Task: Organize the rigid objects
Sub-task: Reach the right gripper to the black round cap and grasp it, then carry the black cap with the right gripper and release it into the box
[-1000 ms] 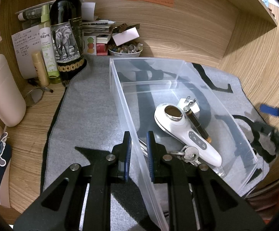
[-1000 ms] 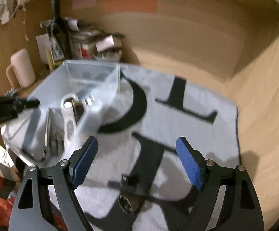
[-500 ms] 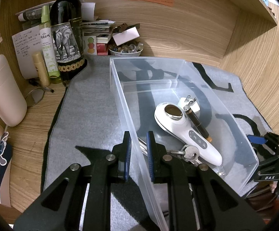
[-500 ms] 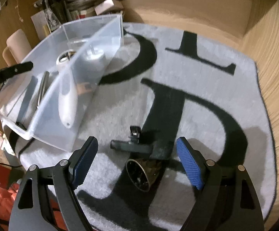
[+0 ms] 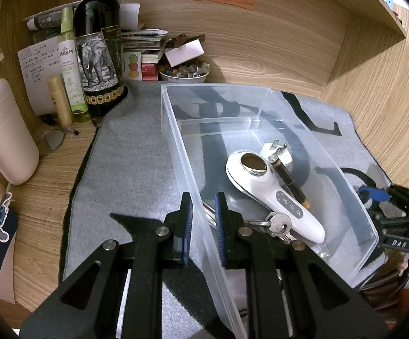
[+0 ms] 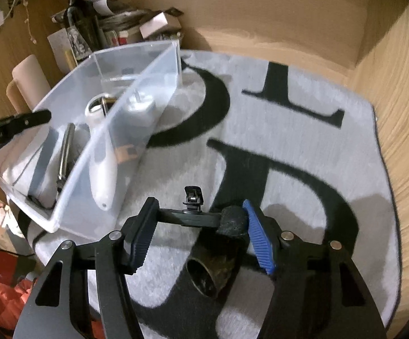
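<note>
The left claw (image 5: 203,220) is nearly shut on the near side wall of the clear plastic bin (image 5: 176,147), one pad inside and one outside, and it steadies the bin on the grey mat (image 5: 136,163).

The right claw (image 6: 197,234) is closing around a black clip-like tool (image 6: 189,217) that lies on the mat just beside the bin, resting across a dark horn-shaped tube (image 6: 213,268). The tool is between the pads; whether both pads already press it I cannot tell.

What may go wrong, in my judgement: the tool is long and thin and lies along the closing direction, so the pads could squeeze it by its ends and it may pivot or spring out. The tube under it can roll and push it away. If the tool is lifted toward the bin, it could knock the thin wall.

Count inside the bin: one white handheld device (image 5: 272,195), one white plug adapter (image 5: 278,151), one dark pen-like cylinder (image 5: 289,180), one bunch of keys (image 5: 278,223), and one metal rod (image 6: 64,152).
</note>
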`<act>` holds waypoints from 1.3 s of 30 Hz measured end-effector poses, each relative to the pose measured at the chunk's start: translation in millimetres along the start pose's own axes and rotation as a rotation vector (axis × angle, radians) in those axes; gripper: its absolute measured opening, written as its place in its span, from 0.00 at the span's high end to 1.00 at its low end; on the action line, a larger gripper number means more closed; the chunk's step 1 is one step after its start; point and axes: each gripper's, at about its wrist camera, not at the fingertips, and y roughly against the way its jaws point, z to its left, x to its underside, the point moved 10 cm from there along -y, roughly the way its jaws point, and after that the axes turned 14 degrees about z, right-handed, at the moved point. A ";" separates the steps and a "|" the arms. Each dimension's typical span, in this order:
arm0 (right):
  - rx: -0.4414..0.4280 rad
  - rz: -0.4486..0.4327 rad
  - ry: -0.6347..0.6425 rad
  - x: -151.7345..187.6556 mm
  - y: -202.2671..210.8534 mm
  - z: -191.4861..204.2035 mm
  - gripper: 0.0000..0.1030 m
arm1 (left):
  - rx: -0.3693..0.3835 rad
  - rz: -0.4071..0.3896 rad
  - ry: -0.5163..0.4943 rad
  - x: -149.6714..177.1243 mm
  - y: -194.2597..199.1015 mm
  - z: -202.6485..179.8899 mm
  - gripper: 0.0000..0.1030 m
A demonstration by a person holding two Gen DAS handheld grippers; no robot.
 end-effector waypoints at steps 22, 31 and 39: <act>-0.014 -0.247 0.143 -82.1 66.7 56.4 0.43 | 0.000 0.000 -0.001 0.9 0.3 -1.4 0.85; -0.055 -0.264 0.232 -95.9 65.3 95.4 0.43 | -0.001 0.000 -0.001 0.8 0.2 -1.7 0.85; -0.062 -0.173 0.279 -99.4 30.8 116.5 0.43 | -0.002 0.002 -0.005 1.7 -0.3 -3.9 0.85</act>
